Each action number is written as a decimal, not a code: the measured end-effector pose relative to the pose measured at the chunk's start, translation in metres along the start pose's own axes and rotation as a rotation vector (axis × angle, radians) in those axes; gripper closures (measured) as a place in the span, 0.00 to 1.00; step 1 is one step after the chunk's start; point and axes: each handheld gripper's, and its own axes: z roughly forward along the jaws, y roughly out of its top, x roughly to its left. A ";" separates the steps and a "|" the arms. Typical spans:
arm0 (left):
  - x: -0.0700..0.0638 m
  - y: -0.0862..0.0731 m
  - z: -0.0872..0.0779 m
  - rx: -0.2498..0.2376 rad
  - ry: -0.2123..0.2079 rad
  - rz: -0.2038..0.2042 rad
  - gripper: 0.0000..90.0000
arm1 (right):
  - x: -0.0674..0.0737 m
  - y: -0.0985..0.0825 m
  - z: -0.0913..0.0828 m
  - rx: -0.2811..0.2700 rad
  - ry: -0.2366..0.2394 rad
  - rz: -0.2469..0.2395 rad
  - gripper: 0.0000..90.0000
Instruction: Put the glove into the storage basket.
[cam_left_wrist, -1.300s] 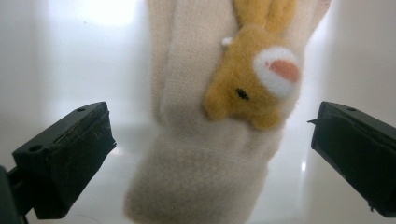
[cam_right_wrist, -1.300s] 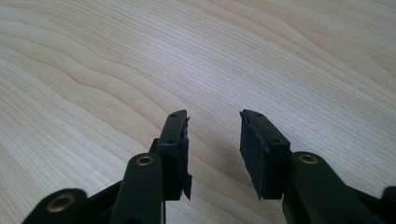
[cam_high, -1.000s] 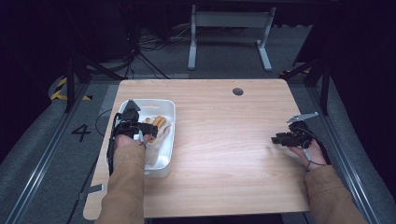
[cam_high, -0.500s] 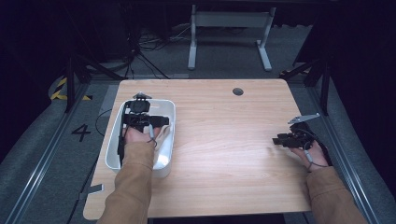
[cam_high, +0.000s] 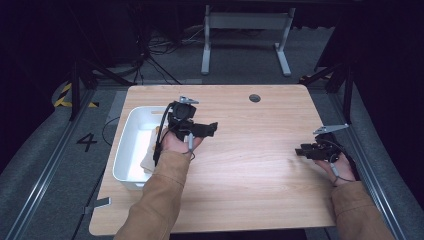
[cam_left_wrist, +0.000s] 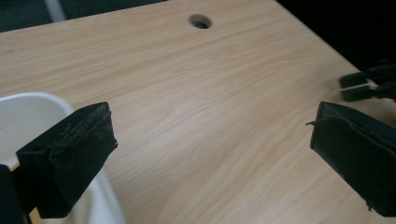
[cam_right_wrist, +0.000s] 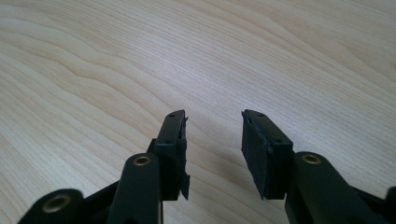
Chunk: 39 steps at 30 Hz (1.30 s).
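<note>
The left tool hovers just past the right rim of the white tub, its jaws spread wide with nothing between them. The tub sits at the left side of the wooden surface, with tan pieces inside. The right tool rests low near the right edge, jaws narrowly parted and empty.

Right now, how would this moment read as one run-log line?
left tongs: open, empty, above table beside white bin | right tongs: open, empty, low over bare table | bin: tan items inside
</note>
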 end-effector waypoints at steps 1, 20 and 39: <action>0.000 0.000 0.000 0.000 0.000 0.000 0.01 | 0.000 0.000 0.000 0.000 0.000 0.000 0.68; -0.033 0.001 0.012 -0.031 -0.254 0.234 0.06 | 0.000 0.000 -0.001 -0.022 0.005 -0.007 0.68; -0.057 -0.044 0.064 0.020 -0.347 0.288 0.06 | 0.003 0.002 -0.001 -0.044 0.010 -0.067 0.68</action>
